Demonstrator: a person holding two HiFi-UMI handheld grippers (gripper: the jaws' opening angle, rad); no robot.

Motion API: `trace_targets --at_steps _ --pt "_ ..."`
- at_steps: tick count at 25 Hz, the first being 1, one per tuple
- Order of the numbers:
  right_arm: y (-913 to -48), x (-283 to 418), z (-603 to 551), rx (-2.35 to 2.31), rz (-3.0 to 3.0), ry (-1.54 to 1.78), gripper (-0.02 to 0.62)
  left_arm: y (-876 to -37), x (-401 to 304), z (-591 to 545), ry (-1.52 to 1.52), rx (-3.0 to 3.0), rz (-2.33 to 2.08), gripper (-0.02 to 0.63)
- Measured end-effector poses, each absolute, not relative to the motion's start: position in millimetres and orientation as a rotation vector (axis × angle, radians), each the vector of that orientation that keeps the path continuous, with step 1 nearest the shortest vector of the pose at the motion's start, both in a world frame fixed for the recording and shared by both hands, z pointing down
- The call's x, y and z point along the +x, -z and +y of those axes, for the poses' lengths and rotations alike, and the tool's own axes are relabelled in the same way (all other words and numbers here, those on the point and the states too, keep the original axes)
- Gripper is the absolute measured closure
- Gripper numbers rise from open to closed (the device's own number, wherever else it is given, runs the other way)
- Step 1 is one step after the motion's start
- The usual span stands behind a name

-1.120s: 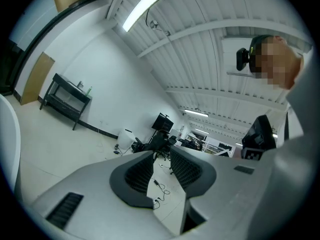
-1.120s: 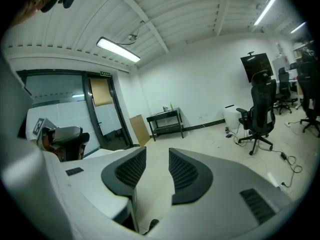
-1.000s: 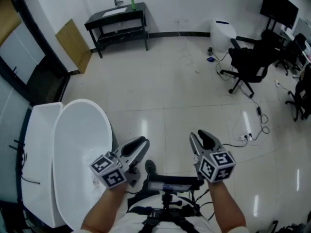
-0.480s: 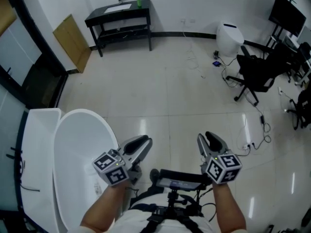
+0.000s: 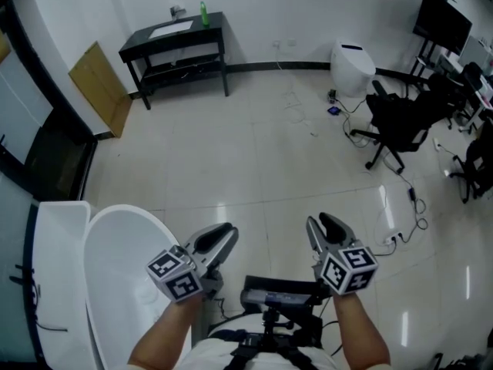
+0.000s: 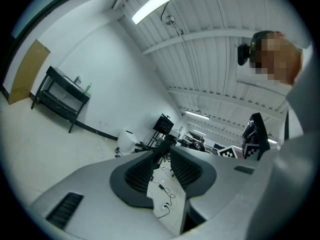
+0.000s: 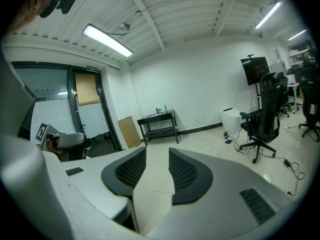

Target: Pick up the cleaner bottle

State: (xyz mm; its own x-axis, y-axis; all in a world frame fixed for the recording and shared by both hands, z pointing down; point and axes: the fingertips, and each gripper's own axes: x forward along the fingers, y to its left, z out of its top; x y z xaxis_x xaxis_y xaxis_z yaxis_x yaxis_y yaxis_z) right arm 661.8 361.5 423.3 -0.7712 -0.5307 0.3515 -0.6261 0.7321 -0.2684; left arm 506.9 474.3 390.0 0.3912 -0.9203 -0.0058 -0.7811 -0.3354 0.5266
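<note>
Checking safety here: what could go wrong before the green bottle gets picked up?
Loose cables lie on the floor near the path to the black table: a trip hazard. The green bottle stands upright, slim, at the table's far side; a clumsy grab could tip it.

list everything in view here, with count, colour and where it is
cleaner bottle: one, green, upright on the table
table: one, black, against the far wall
board: one, brown, leaning on the wall left of the table
container: one, white, by the far wall, right of the table
office chairs: at least two, black, at the right
monitor: one, black, top right
cables: several, dark, on the floor at the right
tub: one, white, oval, lower left
left gripper: one, grey, jaws apart, empty
right gripper: one, grey, jaws apart, empty
</note>
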Motion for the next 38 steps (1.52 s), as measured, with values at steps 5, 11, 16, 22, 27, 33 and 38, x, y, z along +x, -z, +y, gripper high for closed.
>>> trace_targets --at_steps 5,11,16,22,27,33,38 --pt "-431 650 318 0.894 -2.702 -0.525 0.446 -394 496 439 0.407 2.205 -1.515 0.497" --pt "-432 627 251 0.818 -2.720 -0.511 0.446 -394 477 378 0.428 2.145 -1.600 0.497" --pt "-419 616 190 0.786 -2.774 -0.464 0.445 -387 471 326 0.451 2.109 -1.662 0.497" --pt "-419 606 146 0.720 -2.772 -0.477 0.440 -382 466 287 0.464 2.069 -1.708 0.497" --pt "-417 603 120 0.696 -2.783 -0.475 0.440 -376 461 263 0.485 2.051 -1.742 0.497" --pt "-421 592 100 0.680 -2.793 -0.479 0.433 -375 457 245 0.495 2.043 -1.744 0.497" --pt "-430 569 91 0.643 -2.778 -0.489 0.423 -373 439 234 0.500 2.037 -1.757 0.497"
